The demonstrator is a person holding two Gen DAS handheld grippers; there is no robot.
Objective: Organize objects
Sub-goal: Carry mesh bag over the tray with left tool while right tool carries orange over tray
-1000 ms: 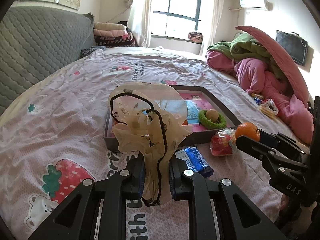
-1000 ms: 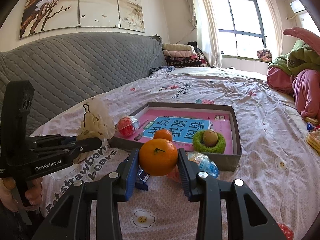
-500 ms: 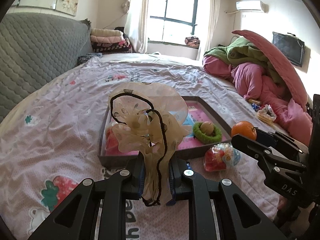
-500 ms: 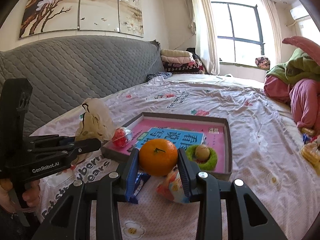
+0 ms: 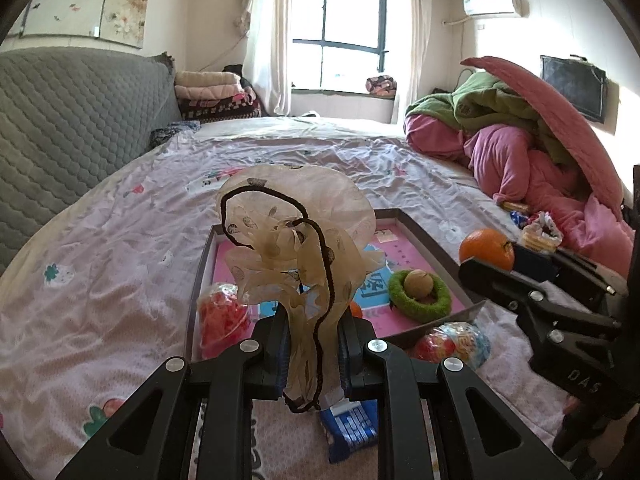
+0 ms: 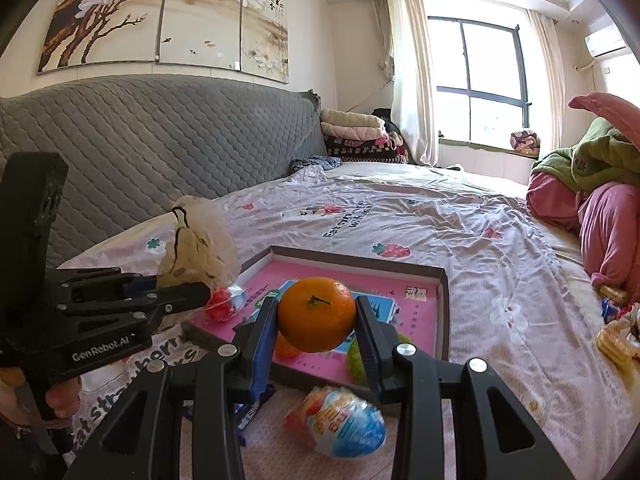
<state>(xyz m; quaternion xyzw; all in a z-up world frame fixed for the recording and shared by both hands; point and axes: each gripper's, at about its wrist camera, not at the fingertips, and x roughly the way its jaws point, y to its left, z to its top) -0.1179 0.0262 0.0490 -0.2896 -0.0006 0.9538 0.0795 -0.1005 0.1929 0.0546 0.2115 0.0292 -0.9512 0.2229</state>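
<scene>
My left gripper (image 5: 314, 342) is shut on a sheer beige hair scrunchie (image 5: 296, 240) with a dark elastic cord, held upright above the bed. My right gripper (image 6: 316, 320) is shut on an orange (image 6: 317, 314); the same orange (image 5: 486, 249) shows at the right of the left wrist view. Ahead lies a shallow grey tray (image 6: 443, 308) with a pink floor. Inside it are a green ring holding a brown ball (image 5: 419, 290), a small orange (image 6: 286, 347) and a red wrapped candy (image 5: 222, 316). A red-blue foil egg (image 6: 336, 426) and a blue packet (image 5: 350, 426) lie on the sheet before the tray.
A grey quilted headboard (image 6: 160, 152) runs along the left. Folded blankets (image 5: 216, 94) are stacked at the bed's far end. Pink and green bedding (image 5: 532, 140) is heaped on the right, with snack packets (image 5: 538, 234) beside it. A hand (image 6: 60, 394) grips the left gripper's handle.
Both grippers have risen and moved forward toward the tray, each keeping its hold. The tray and the foil egg now sit closer and lower in both views.
</scene>
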